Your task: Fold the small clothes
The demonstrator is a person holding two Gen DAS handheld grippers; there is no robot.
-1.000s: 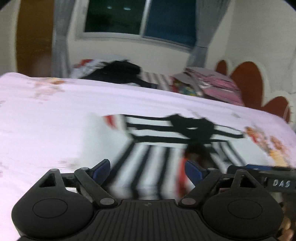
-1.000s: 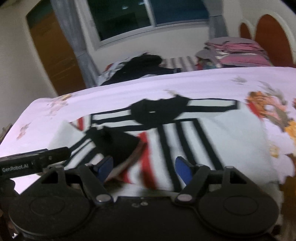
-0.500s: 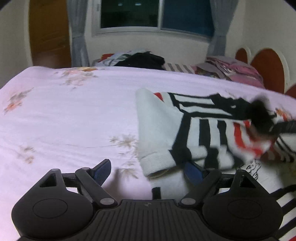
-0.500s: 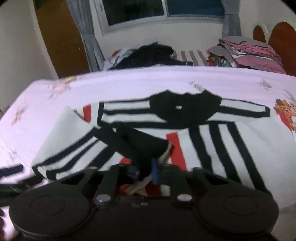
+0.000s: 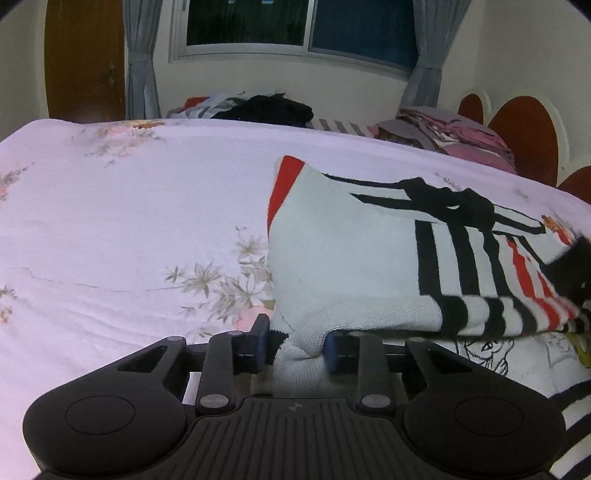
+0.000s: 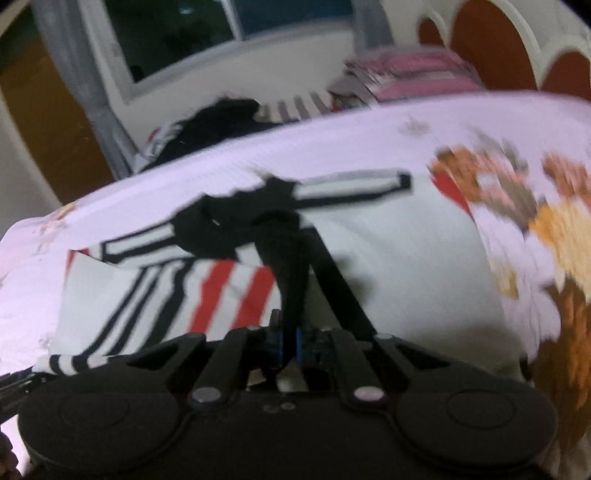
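The left gripper (image 5: pixel 295 341) has its blue-padded fingers (image 5: pixel 261 341) pulled in about halfway, pinched onto a bunched white bit of the striped sweater (image 5: pixel 354 258) right at its near hem, so the fabric fills the gap between the pads. From there the sweater spreads up and to the right over the bed: mostly white near the grip, then black stripes, then red ones further right, with a red patch at the far upper corner and a black collar (image 5: pixel 454 203) toward the top. One side is folded over on top of the rest, and under that fold you can see a white layer with a cartoon line drawing. The right gripper (image 6: pixel 290 345) is basically closed, fingers almost together, clamped on a dark black strip of the same sweater (image 6: pixel 399 266) that runs up from the fingers toward the black collar (image 6: pixel 240 225). That view is pretty motion-blurred, so fine detail is hard to make out. The sweater lies on a pale pink floral bedsheet (image 5: pixel 129 221), roughly mid-bed. Further back there's a dark pile of clothes (image 5: pixel 266 107) at the far edge, a stack of folded pink clothes (image 5: pixel 461 136) near the brown headboard (image 5: pixel 524 136), and a window (image 5: pixel 295 26) with grey curtains.
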